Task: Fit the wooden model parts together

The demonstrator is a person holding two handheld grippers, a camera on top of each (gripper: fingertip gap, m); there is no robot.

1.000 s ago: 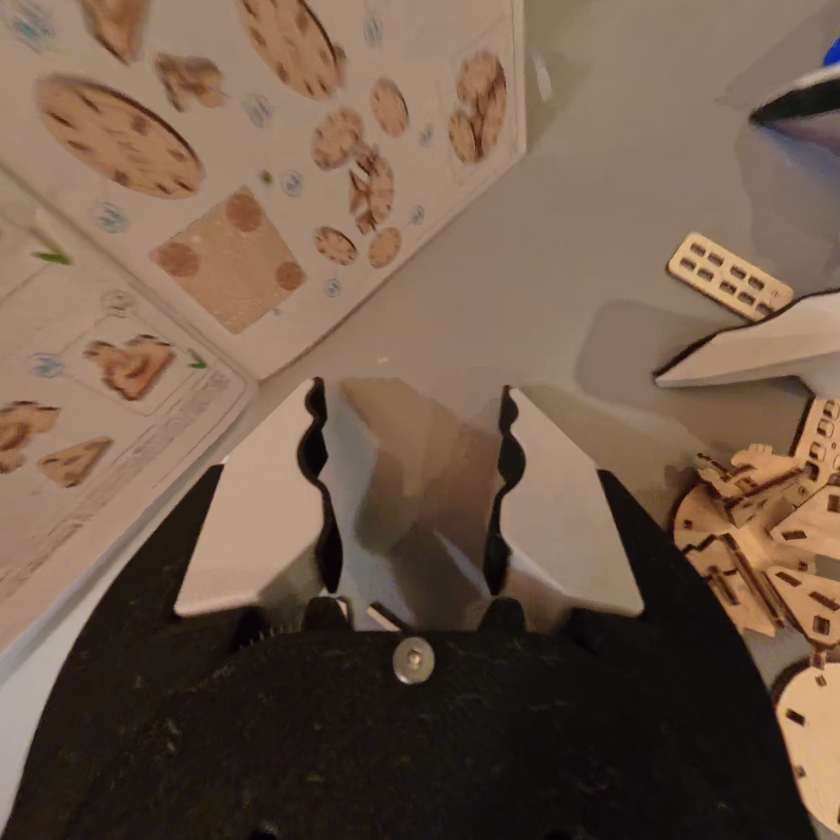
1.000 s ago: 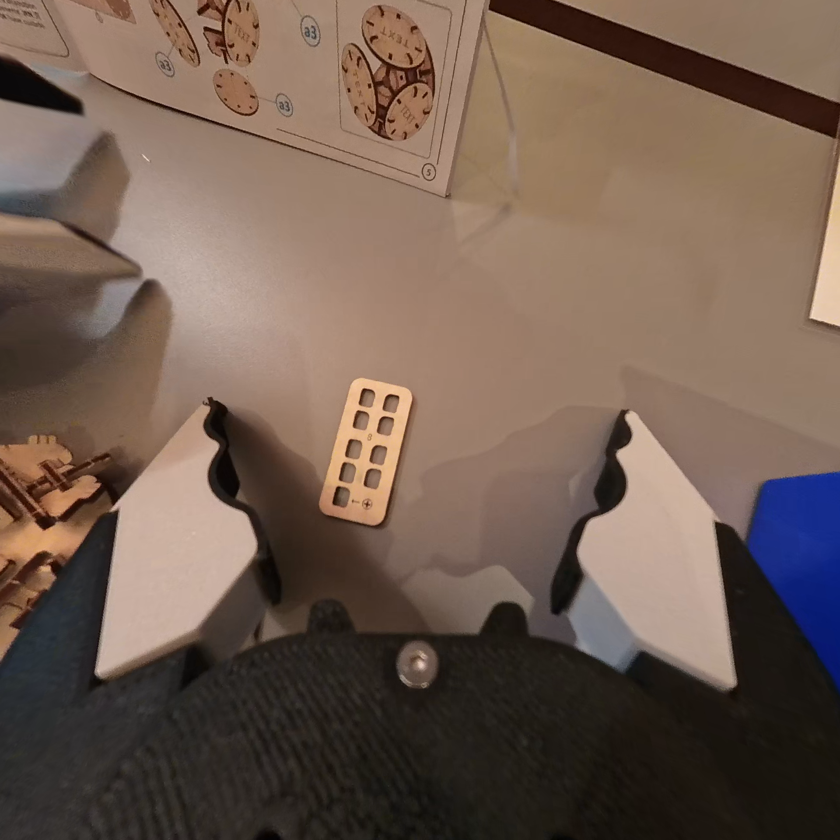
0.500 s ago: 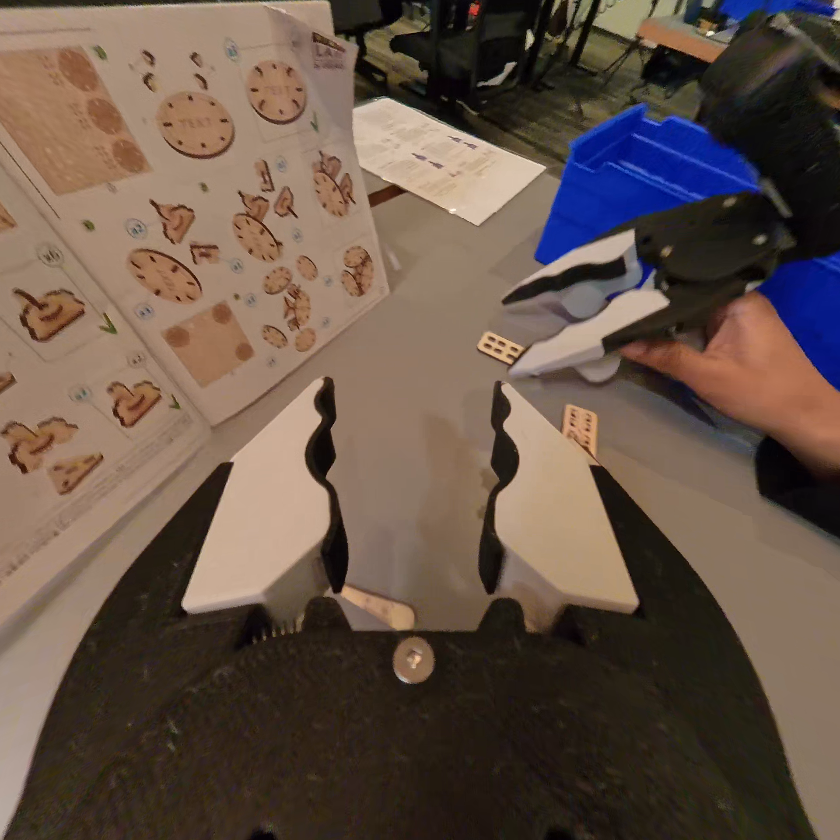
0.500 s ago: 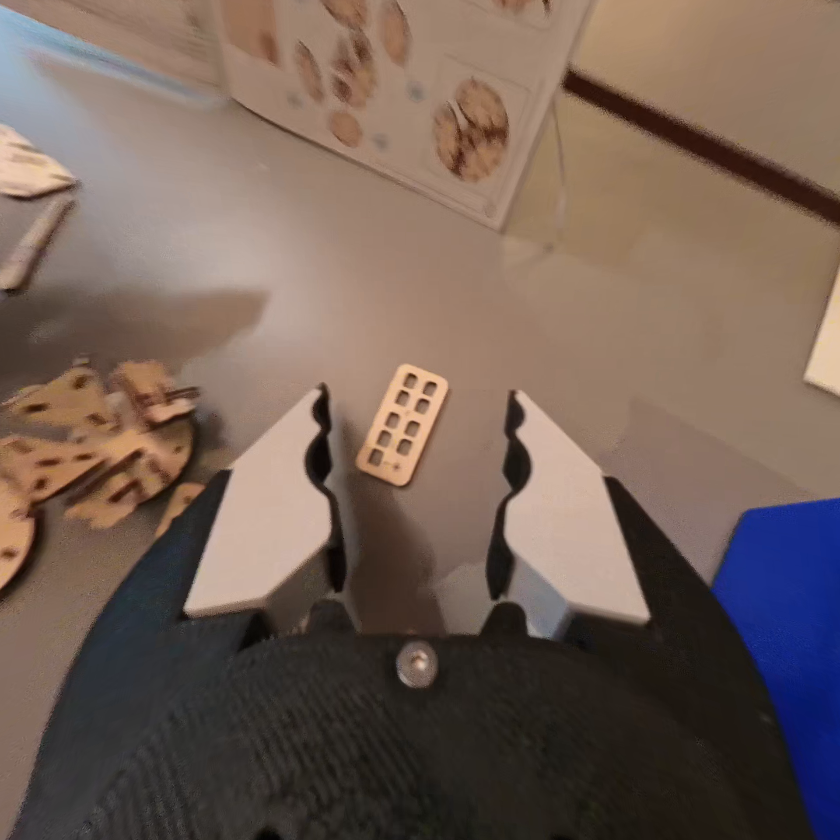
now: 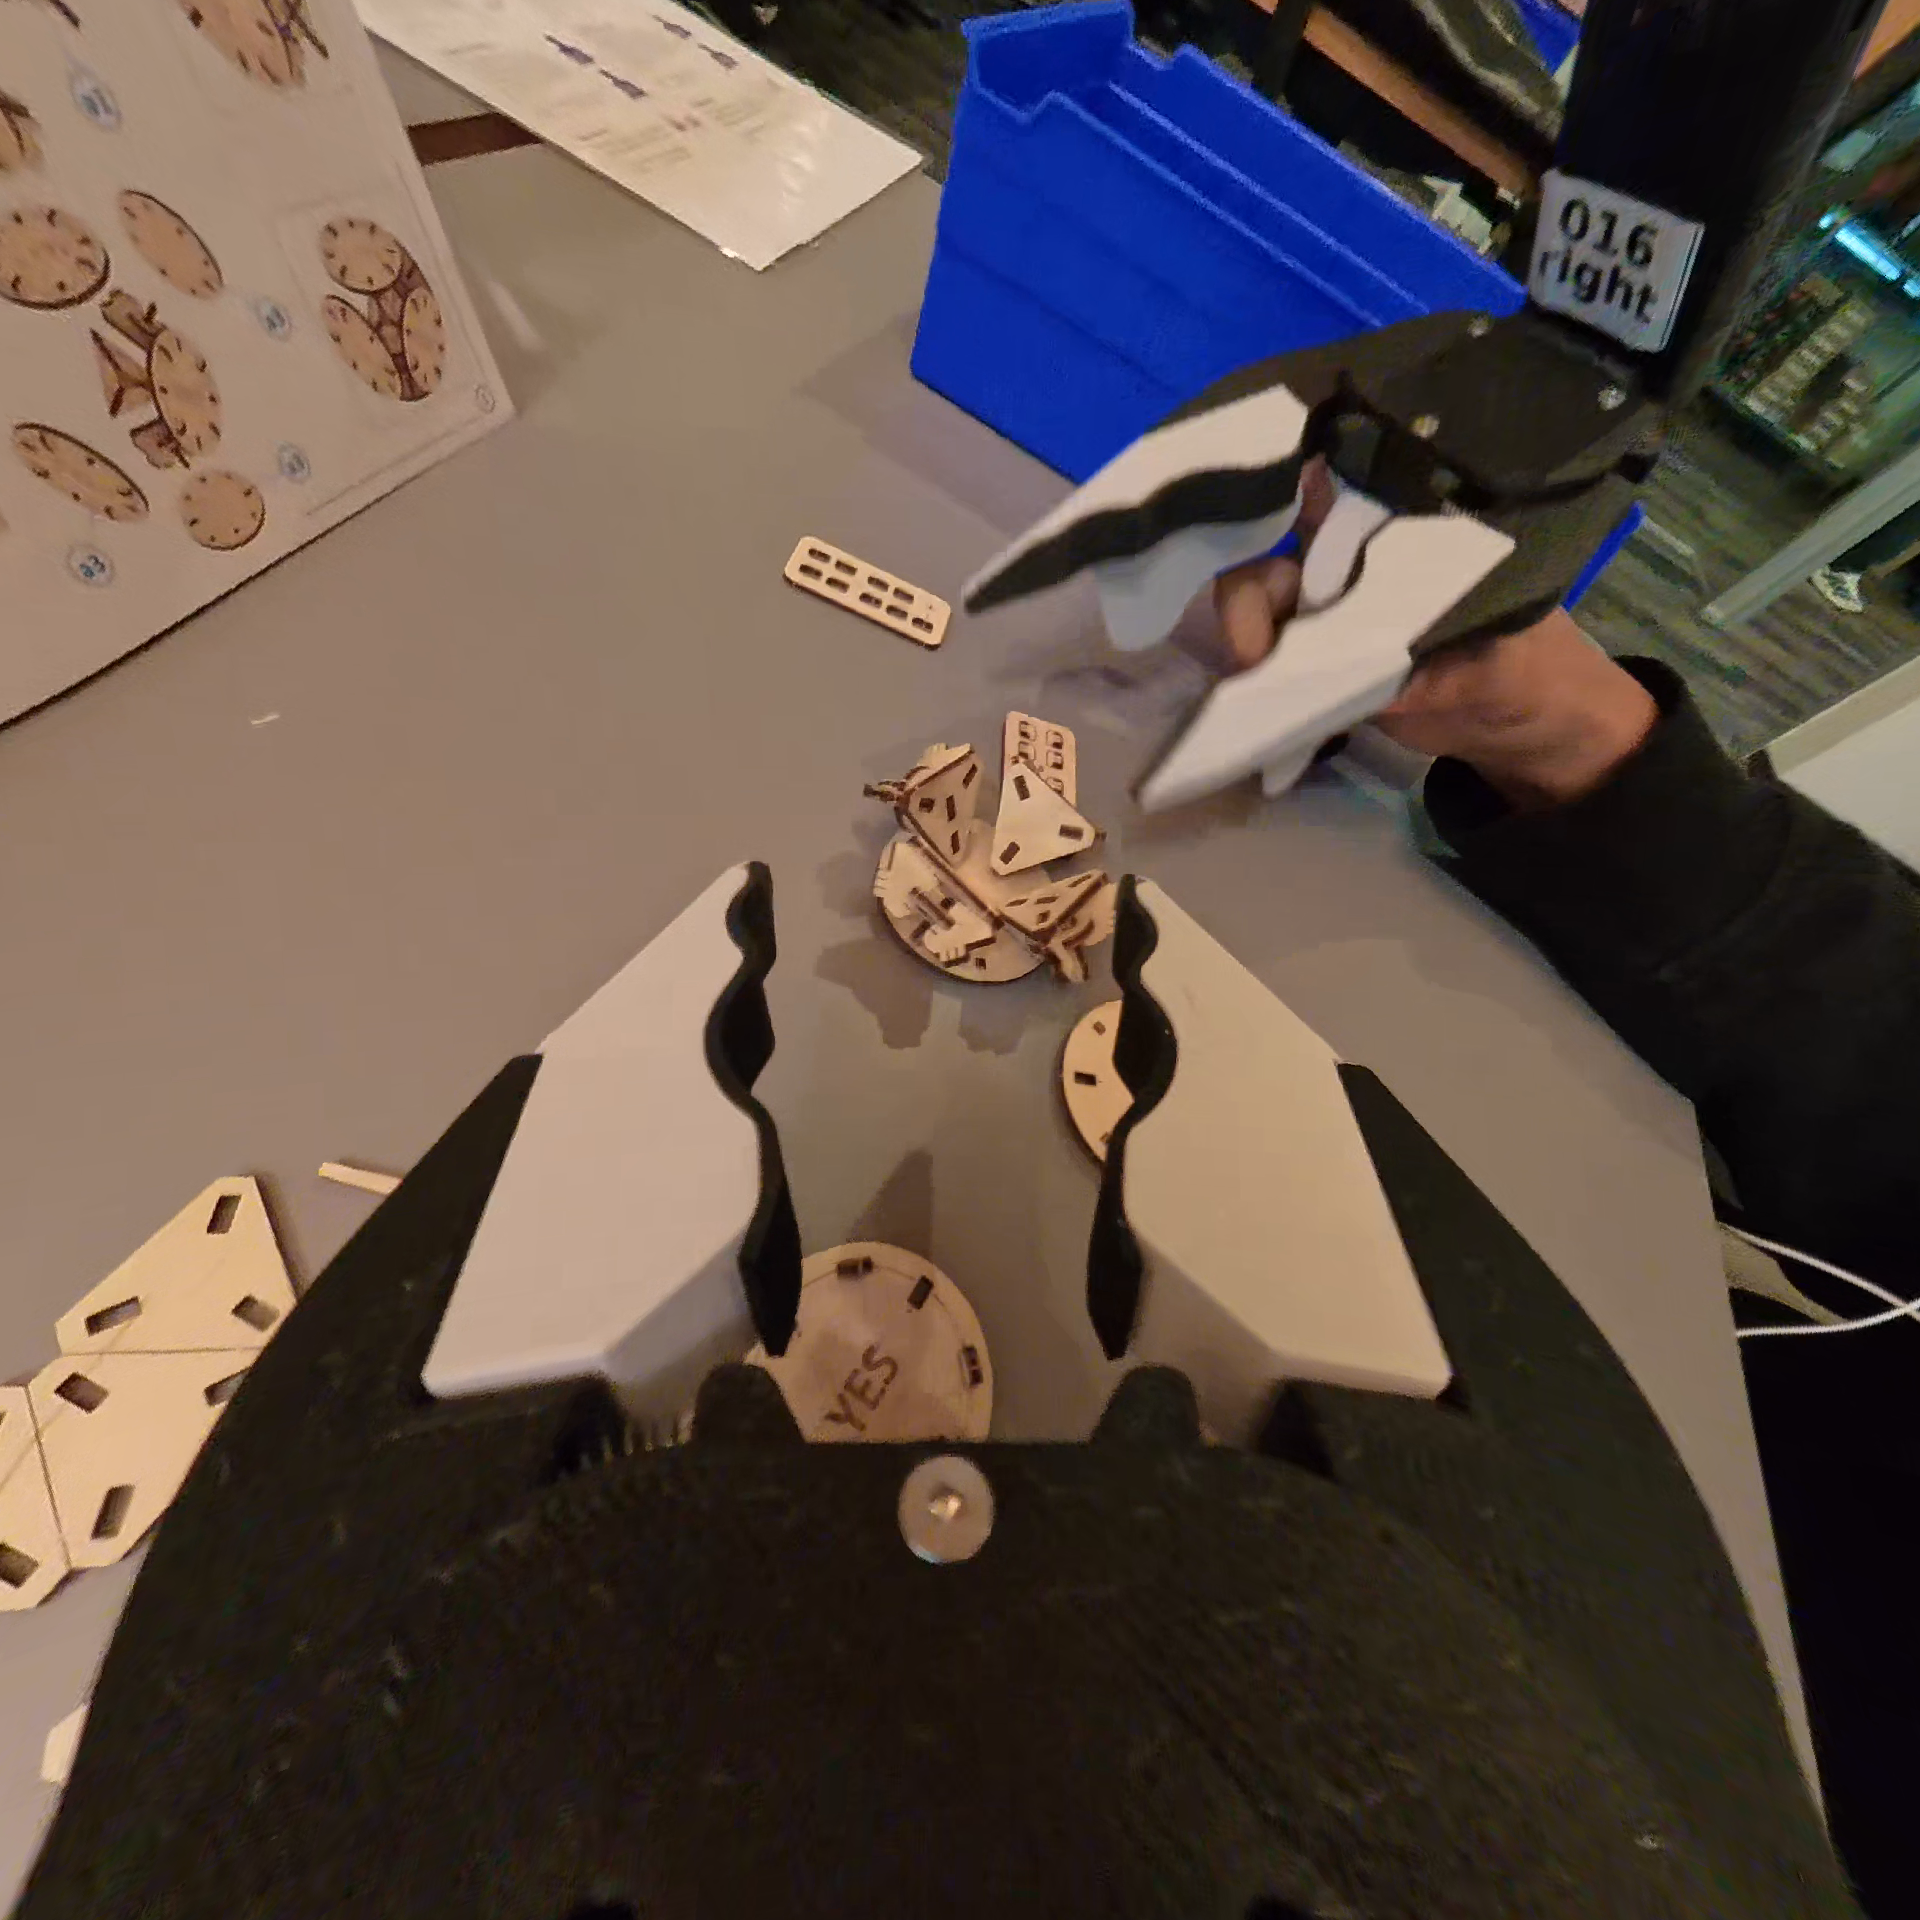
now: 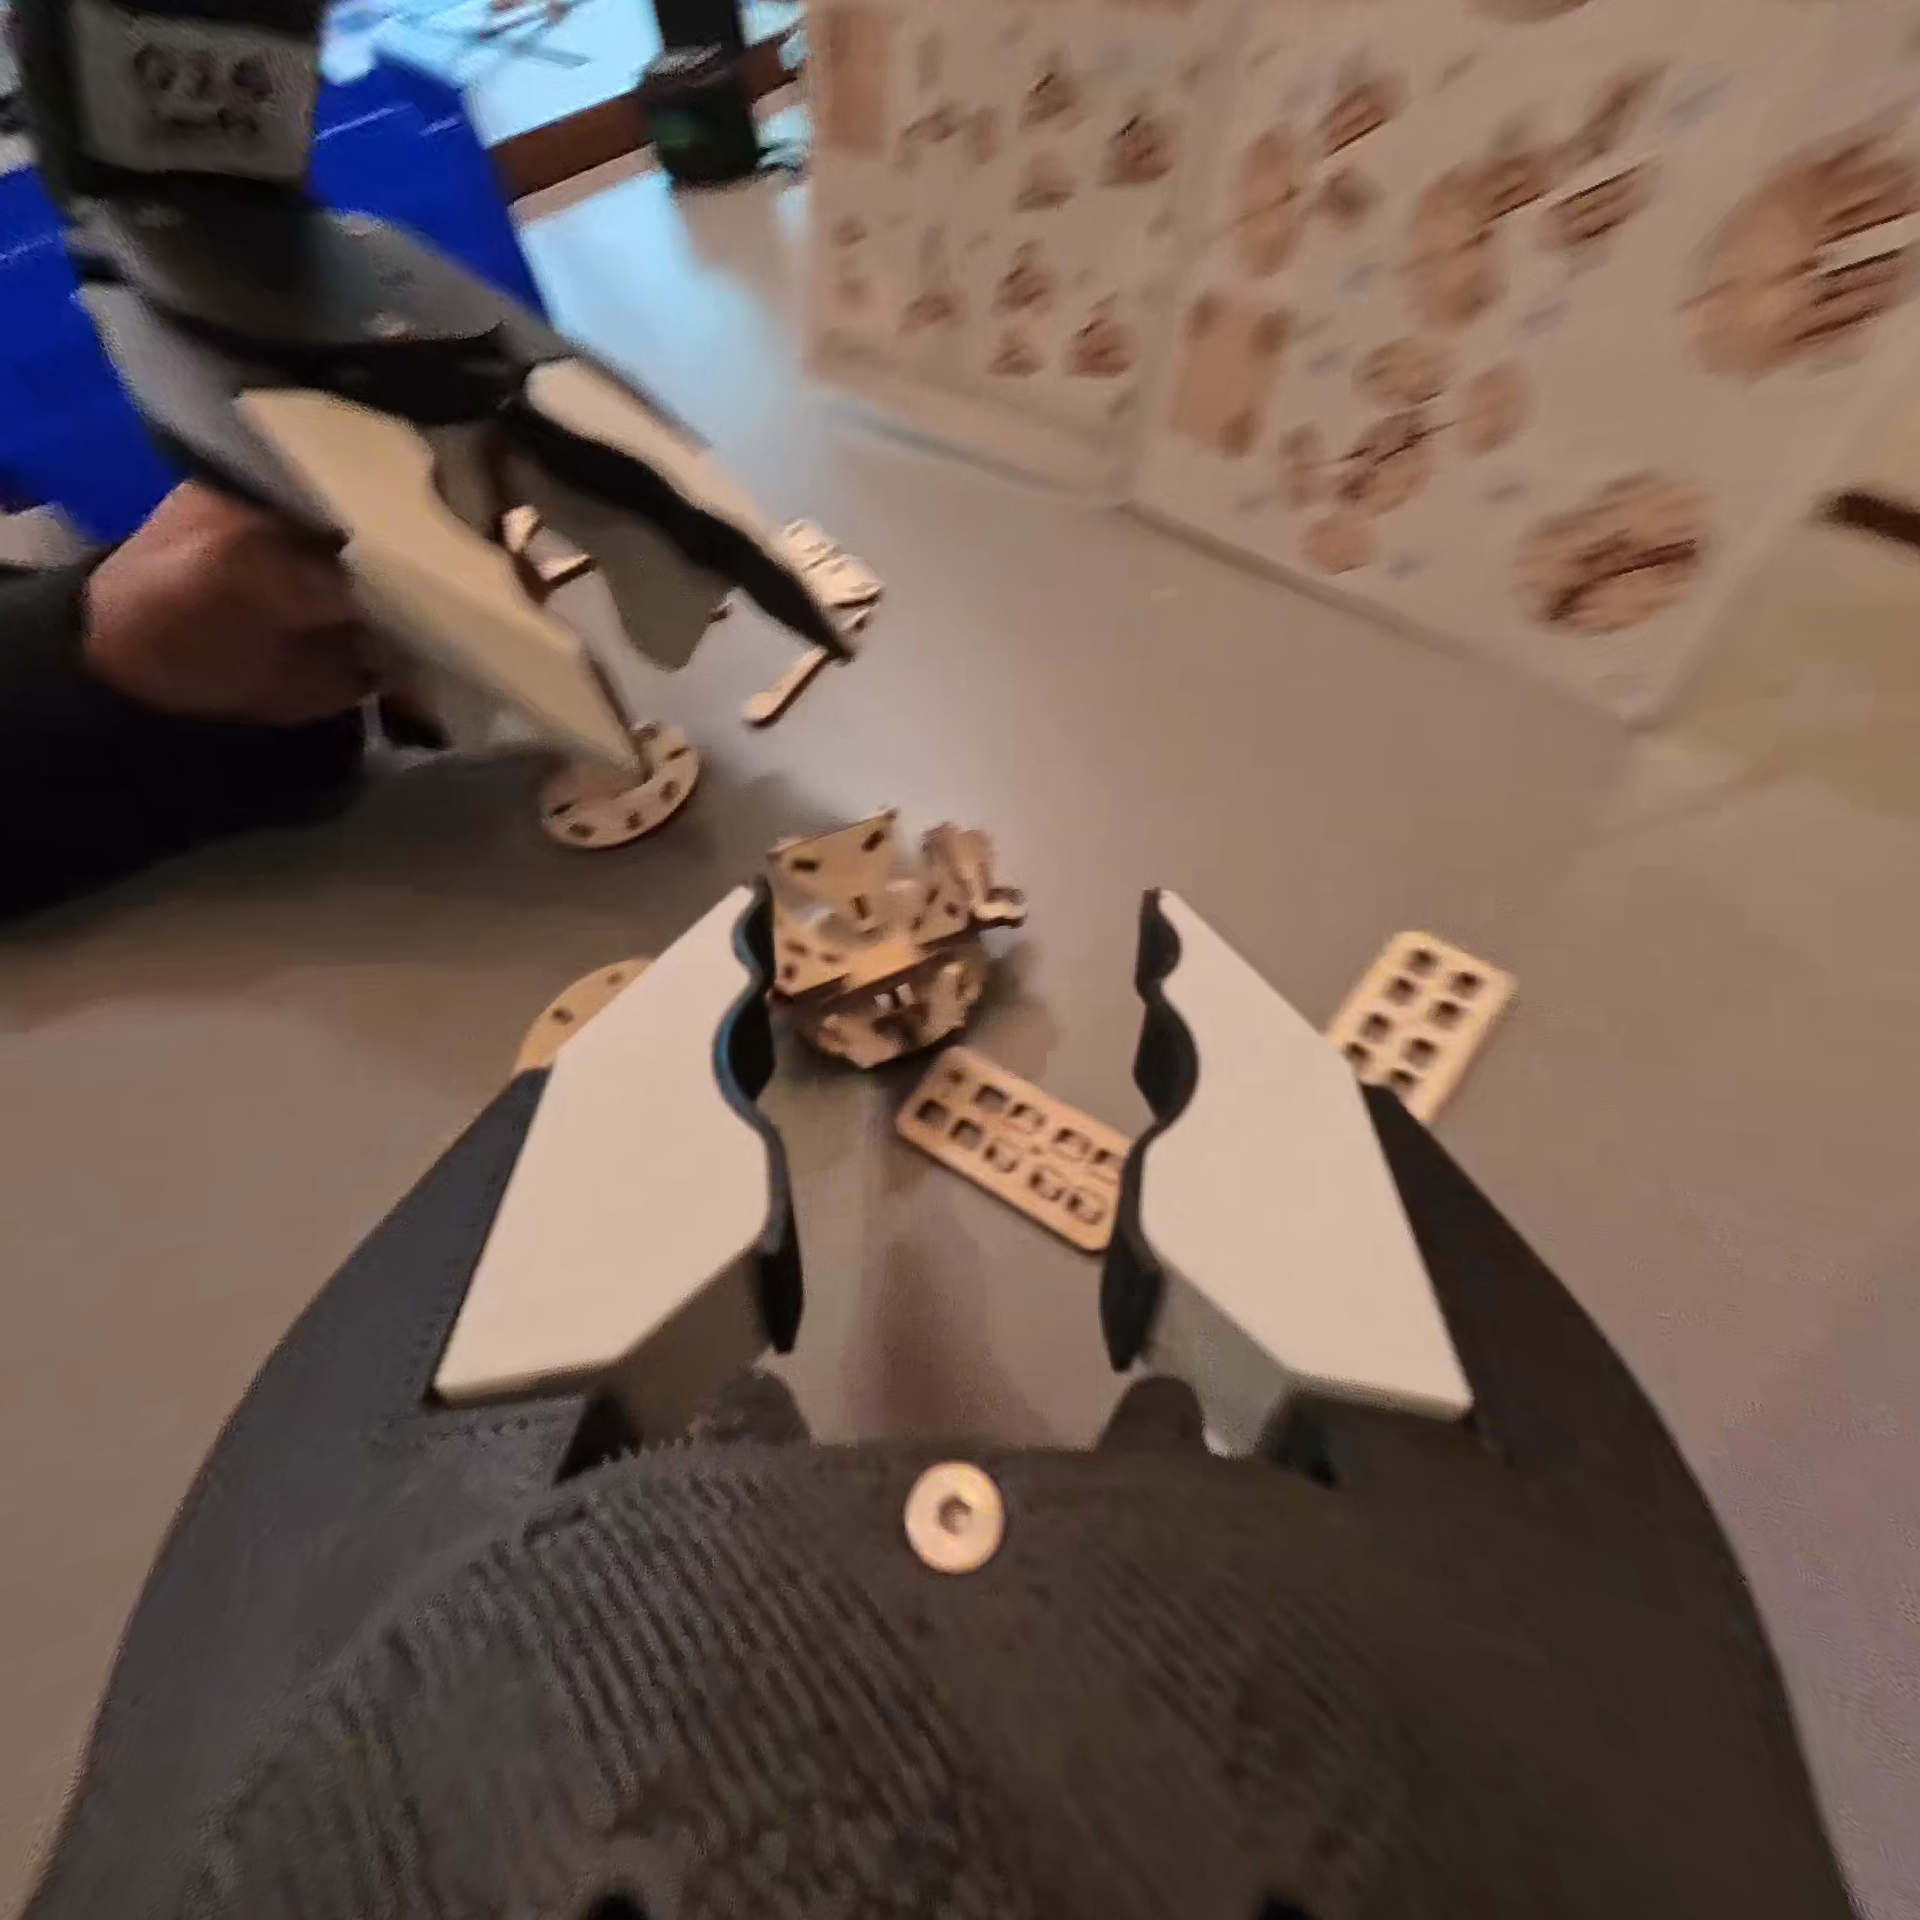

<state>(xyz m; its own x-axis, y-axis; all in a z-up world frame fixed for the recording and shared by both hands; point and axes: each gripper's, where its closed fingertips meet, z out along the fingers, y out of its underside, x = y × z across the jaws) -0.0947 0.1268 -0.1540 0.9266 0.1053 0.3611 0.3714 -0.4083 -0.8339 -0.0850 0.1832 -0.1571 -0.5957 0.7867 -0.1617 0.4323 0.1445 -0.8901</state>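
A partly built wooden model point(image 5: 977, 883) stands on the grey table point(image 5: 520, 779), just ahead of my left gripper point(image 5: 940, 894), which is open and empty above it. A wooden disc point(image 5: 883, 1340) lies under that gripper's jaws, and another disc point(image 5: 1086, 1081) lies by its right finger. My right gripper point(image 6: 951, 904) is open and empty, with the model point(image 6: 883, 966) close beside its left finger point(image 6: 665, 1091). It also shows in the left wrist view point(image 5: 1060, 701), hovering right of the model. The left gripper point(image 6: 727, 696) shows in the right wrist view over a disc point(image 6: 618, 795).
Slotted wooden strips lie near the model point(image 6: 1013, 1153) point(image 6: 1418, 1023) point(image 5: 868, 590). Flat triangular pieces point(image 5: 135, 1351) lie at the left. An upright instruction sheet point(image 5: 208, 312) stands at the back, a blue bin point(image 5: 1143, 260) at the back right. A person's dark sleeve point(image 5: 1714, 935) is at the right. From either gripper's tips it is about 7 centimeters to the disc point(image 5: 1086, 1081).
Both grippers swung from the instruction sheet and the single slotted strip toward the wooden model. The right jaws narrowed from wide open. Nothing was taken hold of.
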